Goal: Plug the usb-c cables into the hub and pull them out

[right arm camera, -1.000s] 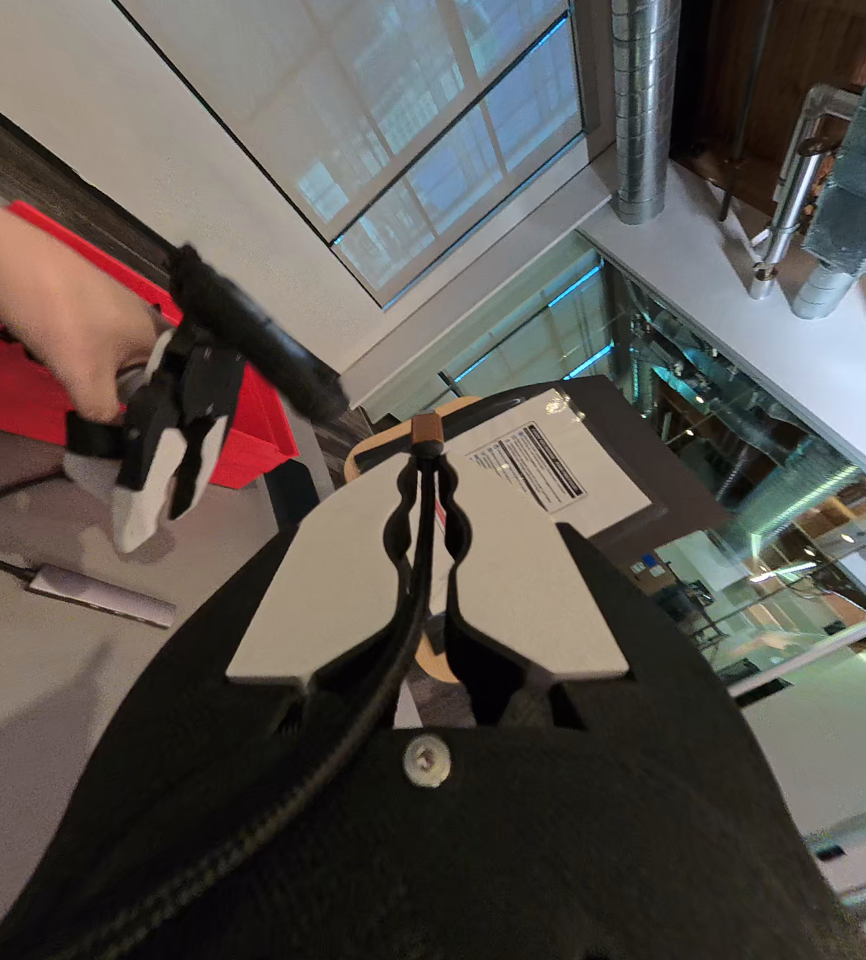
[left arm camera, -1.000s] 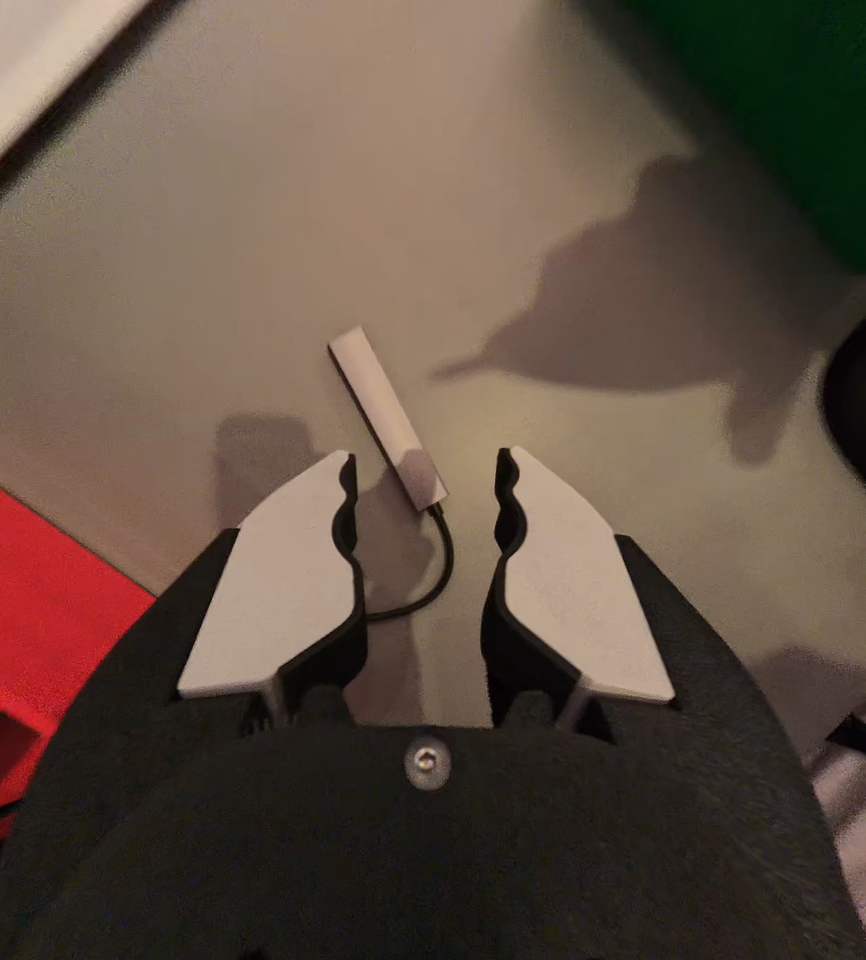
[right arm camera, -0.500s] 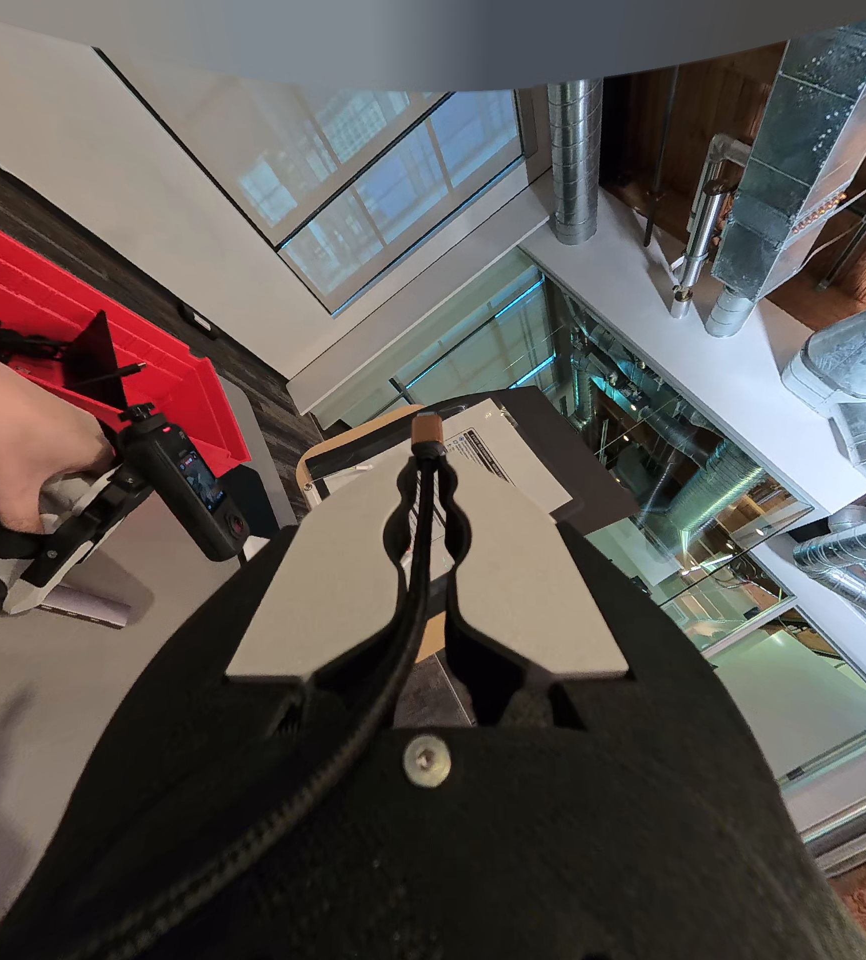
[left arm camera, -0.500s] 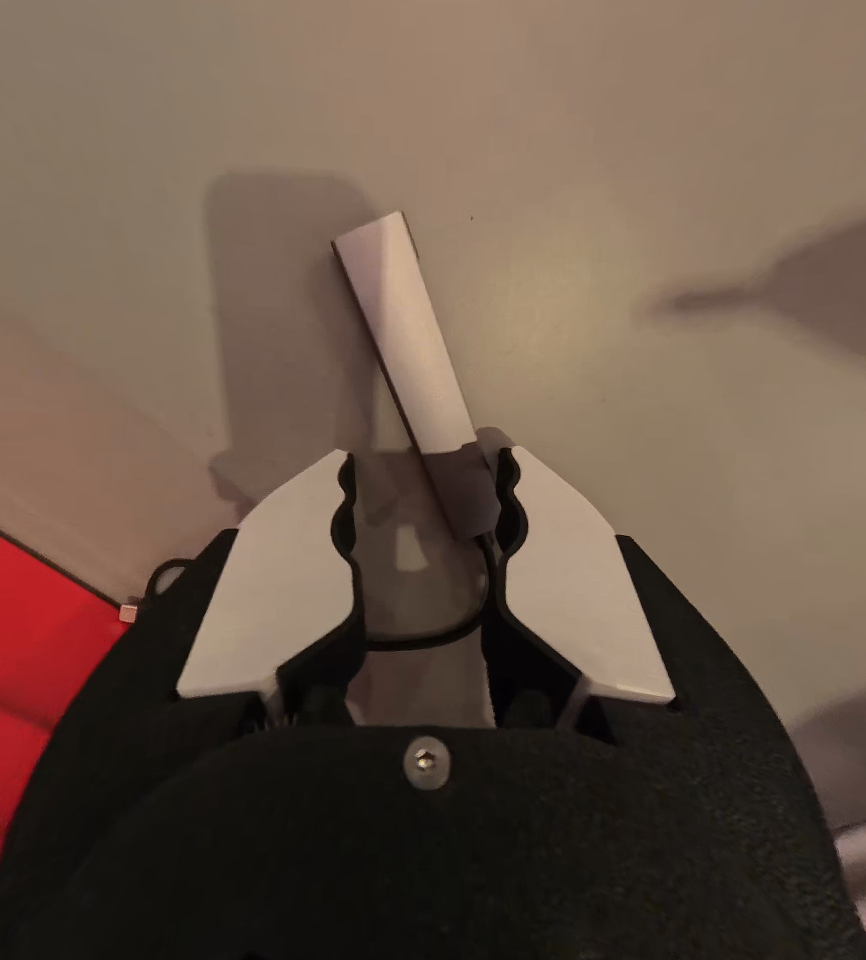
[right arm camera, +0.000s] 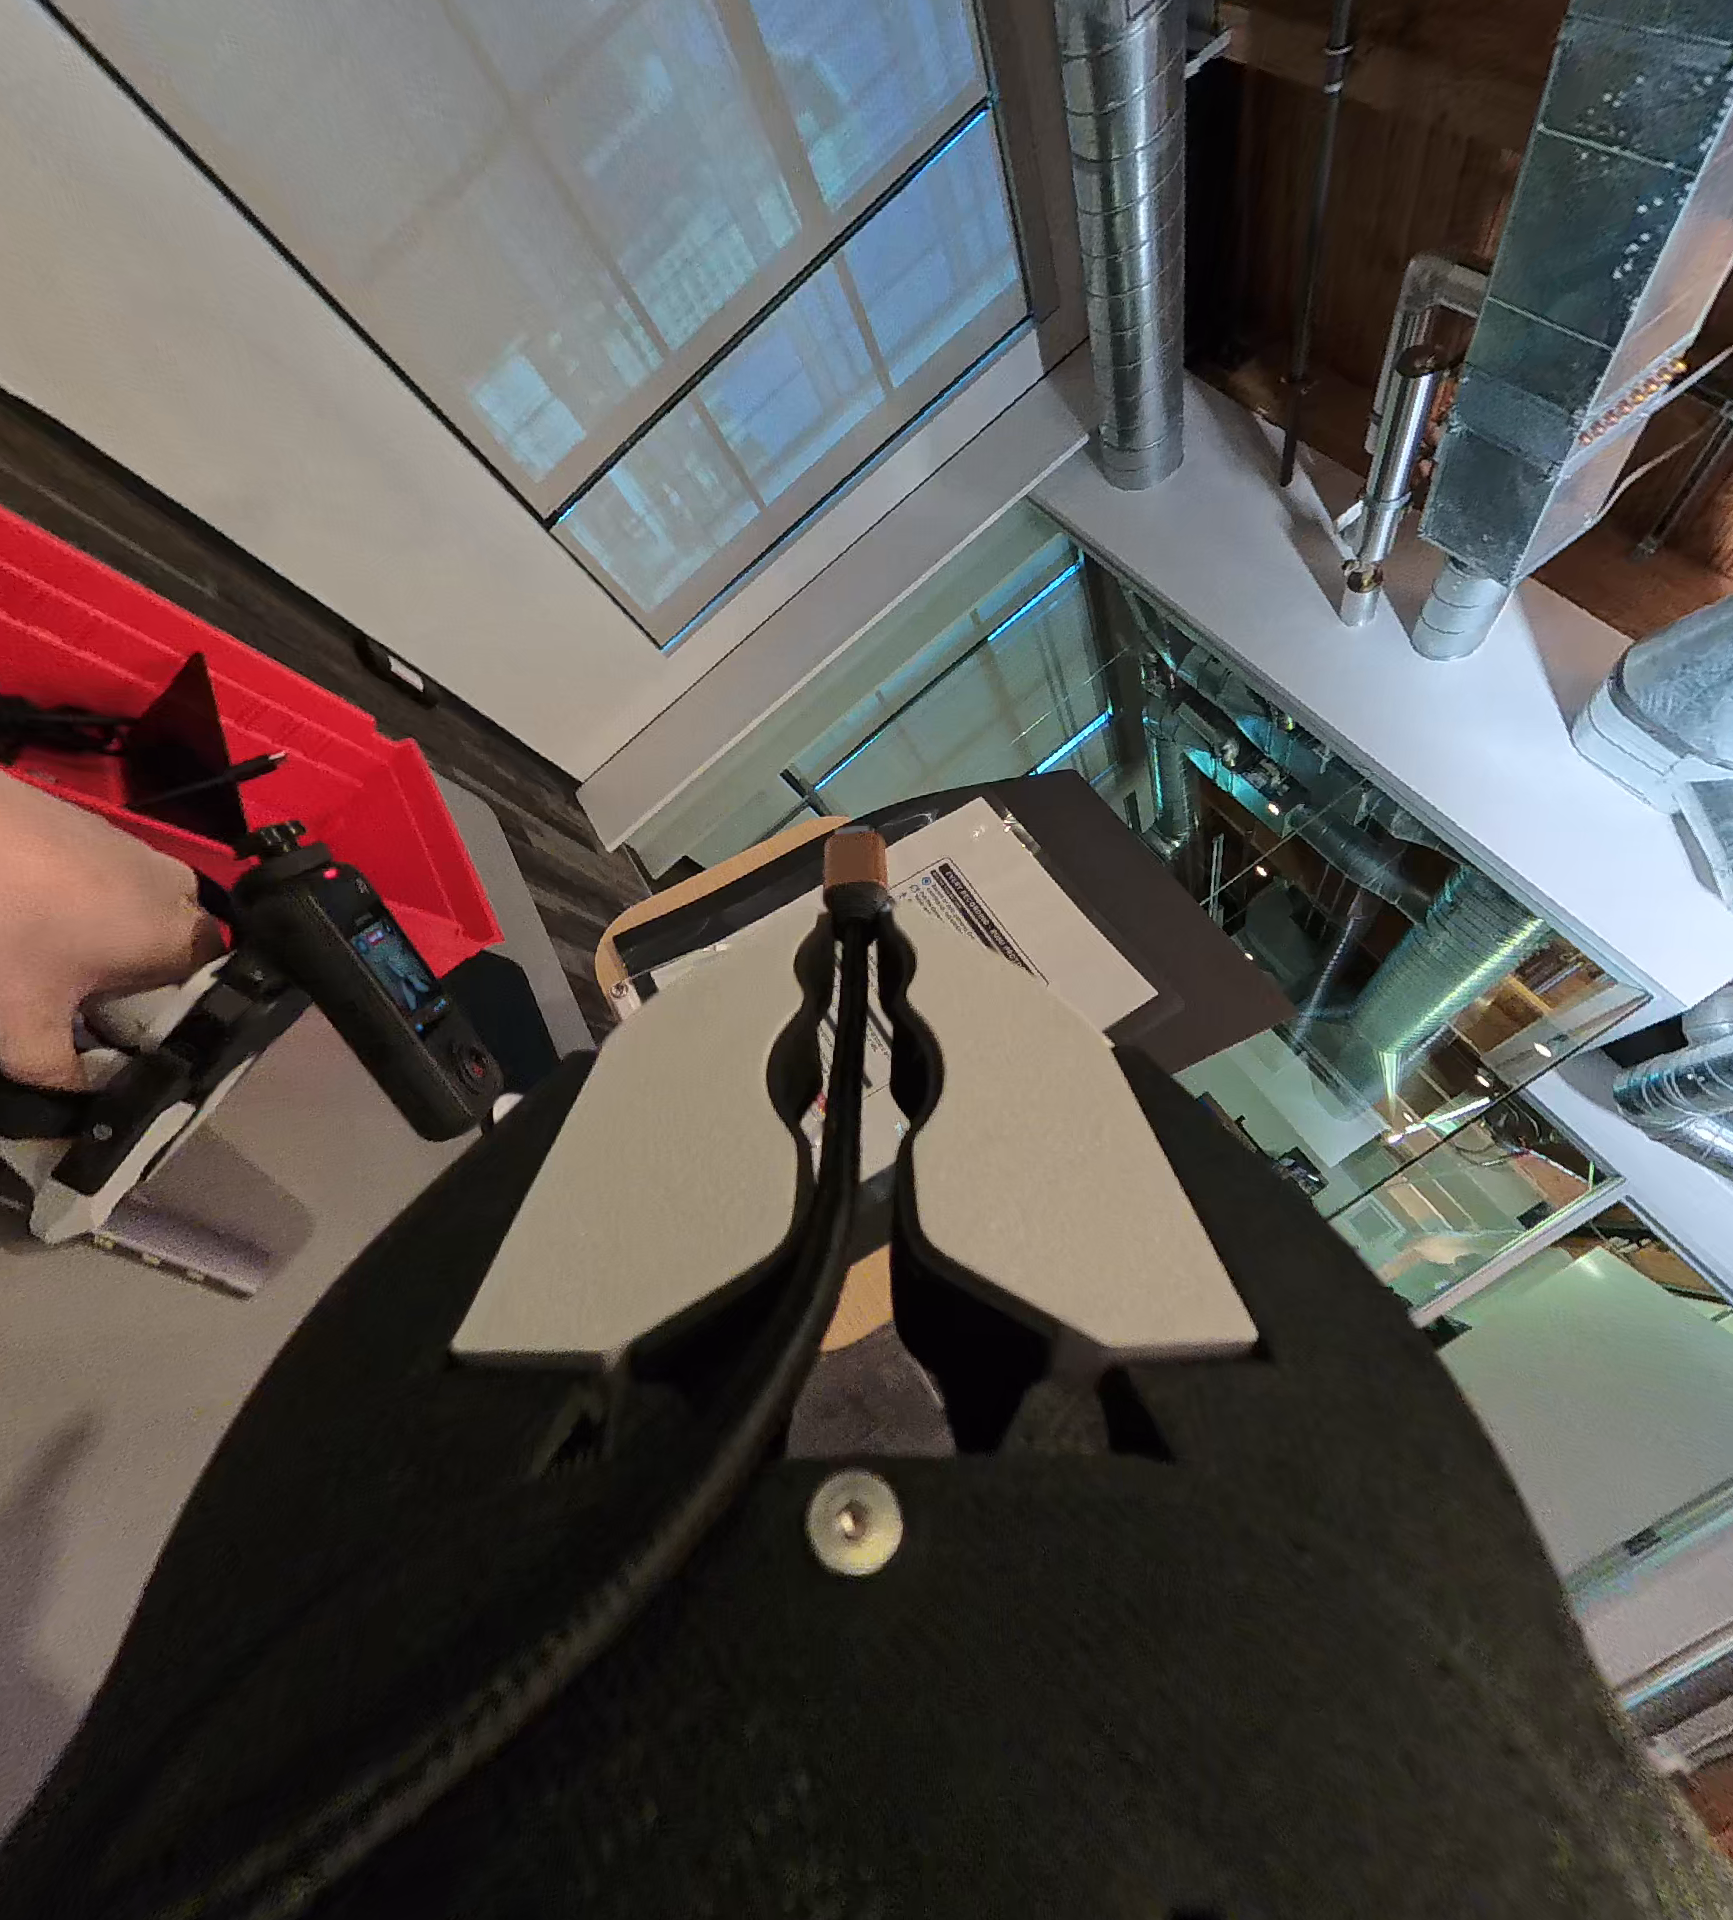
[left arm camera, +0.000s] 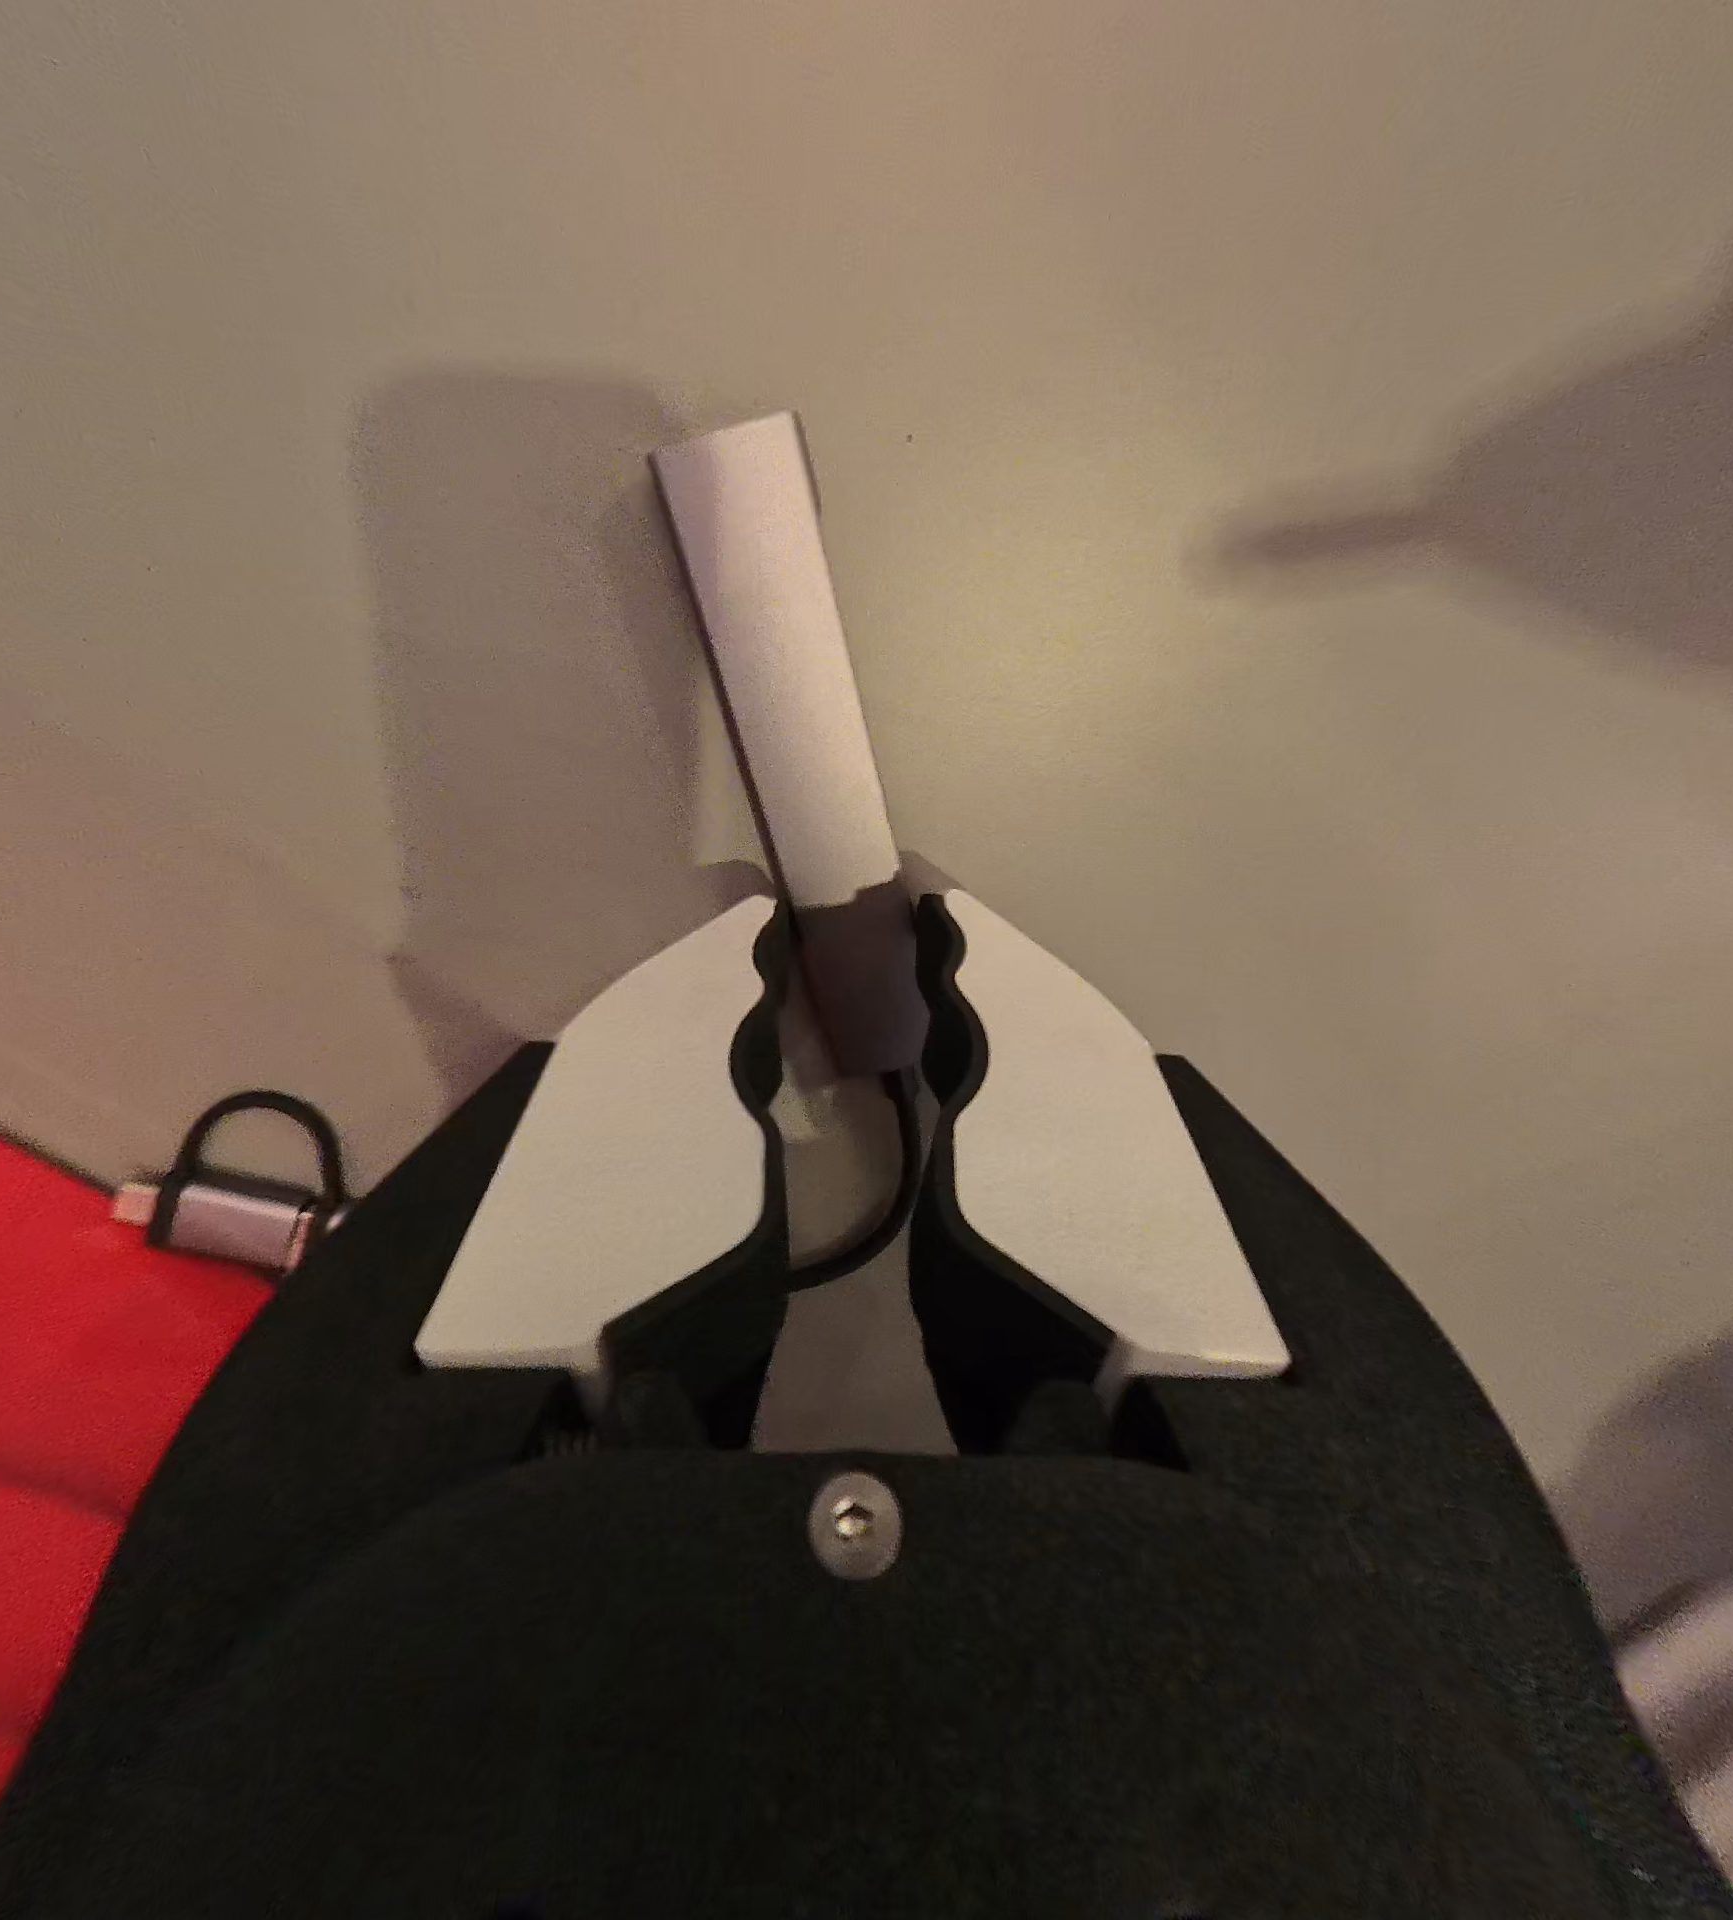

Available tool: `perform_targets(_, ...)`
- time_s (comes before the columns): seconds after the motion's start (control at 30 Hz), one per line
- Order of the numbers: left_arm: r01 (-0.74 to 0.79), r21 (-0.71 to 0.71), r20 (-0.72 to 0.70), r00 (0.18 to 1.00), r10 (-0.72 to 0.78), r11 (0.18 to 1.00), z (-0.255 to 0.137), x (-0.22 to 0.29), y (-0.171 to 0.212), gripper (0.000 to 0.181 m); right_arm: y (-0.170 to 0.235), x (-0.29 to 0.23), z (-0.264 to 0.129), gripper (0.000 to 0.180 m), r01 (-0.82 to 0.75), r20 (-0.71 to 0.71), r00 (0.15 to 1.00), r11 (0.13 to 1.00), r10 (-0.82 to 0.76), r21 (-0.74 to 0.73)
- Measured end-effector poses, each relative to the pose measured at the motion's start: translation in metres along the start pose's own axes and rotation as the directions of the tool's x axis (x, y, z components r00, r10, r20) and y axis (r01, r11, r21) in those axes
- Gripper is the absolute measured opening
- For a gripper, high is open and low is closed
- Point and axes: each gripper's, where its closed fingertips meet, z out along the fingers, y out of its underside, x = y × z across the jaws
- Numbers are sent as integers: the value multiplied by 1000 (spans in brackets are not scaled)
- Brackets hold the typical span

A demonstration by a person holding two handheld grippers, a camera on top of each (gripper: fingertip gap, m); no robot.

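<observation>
The silver USB-C hub lies on the grey table, pointing away from me. My left gripper is shut on the hub's near, shaded end; the hub's own black lead curls back between the fingers. My right gripper is raised off the table and shut on a black braided USB-C cable, whose copper-coloured plug sticks out past the fingertips. The right wrist view also shows the left gripper in a hand, low over the hub.
A red bin holding dark cables stands at the table's left; its edge shows in the left wrist view. A small grey plug with a black loop lies beside the bin. A chair and a table with a paper sheet stand beyond. Left tips to right tips: about 40 cm.
My left gripper came down over the hub and closed on its near end. My right gripper stayed shut on the cable and shifted its aim slightly.
</observation>
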Motion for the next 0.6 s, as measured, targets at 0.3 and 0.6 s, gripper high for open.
perform_targets(0.3, 88, 255, -506, 861, 55, 963, -69, 50, -19, 22, 35, -4, 44, 8, -116, -95, 990, 986, 105, -117)
perform_targets(0.6, 325, 407, -841, 499, 210, 854, -146, 71, -38, 22, 40, -20, 76, 8, -181, -208, 967, 969, 145, -167)
